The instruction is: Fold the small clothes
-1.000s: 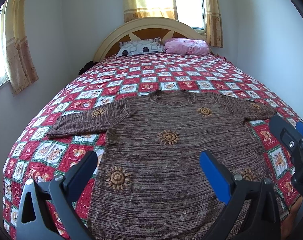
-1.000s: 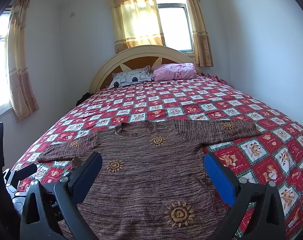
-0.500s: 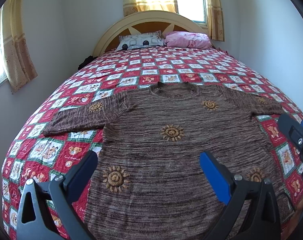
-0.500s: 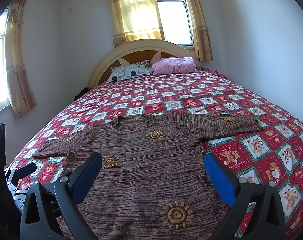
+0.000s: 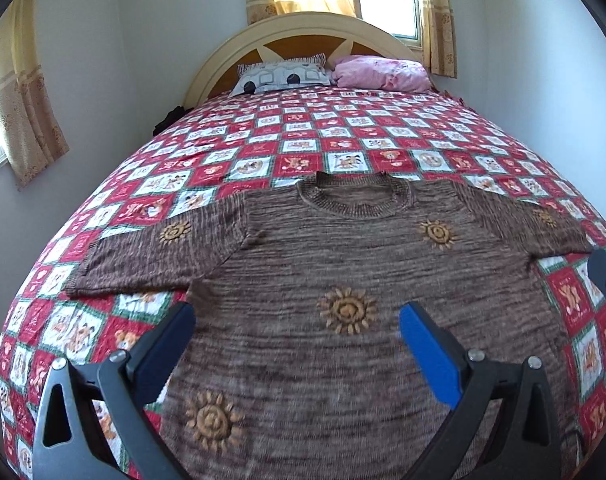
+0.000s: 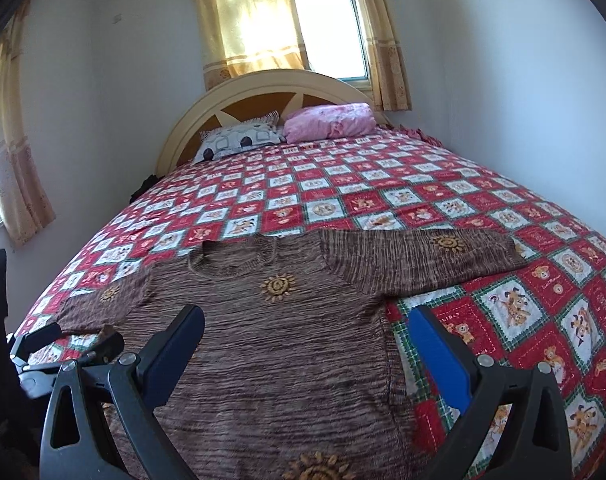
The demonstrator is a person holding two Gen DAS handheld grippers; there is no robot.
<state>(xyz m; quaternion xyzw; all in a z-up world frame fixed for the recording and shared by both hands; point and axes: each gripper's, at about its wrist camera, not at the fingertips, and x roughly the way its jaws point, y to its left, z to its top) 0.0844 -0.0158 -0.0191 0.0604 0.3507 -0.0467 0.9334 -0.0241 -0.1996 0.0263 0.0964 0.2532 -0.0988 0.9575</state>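
At the far left a yellow curtain (image 5: pixel 27 100) hangs beside a window on the side wall. The bed (image 5: pixel 343 136) fills the middle of the room under a red and white checked quilt (image 5: pixel 231 168). A brown knitted sweater (image 5: pixel 343 264) lies flat on the near part of that quilt, front up, collar toward the headboard (image 5: pixel 303 36), both short sleeves spread out sideways. Orange sun patterns dot its chest and sleeves.

The left gripper (image 5: pixel 295 344) hangs over the lower left part of the sweater with its 2 blue fingers (image 5: pixel 427 352) spread wide and nothing between them; its left finger is over the sweater's side edge below the left sleeve. The right gripper (image 6: pixel 305 342) hangs over the lower right part, also spread wide and empty, its right finger over the quilt just past the sweater's right edge. Whether either one touches the cloth cannot be told.

At the head of the bed a grey patterned pillow (image 5: pixel 281 76) lies left of a pink pillow (image 5: pixel 383 74). Behind them another yellow curtain (image 6: pixel 255 20) covers part of the back window (image 6: pixel 327 32). A plain white wall closes the right side.
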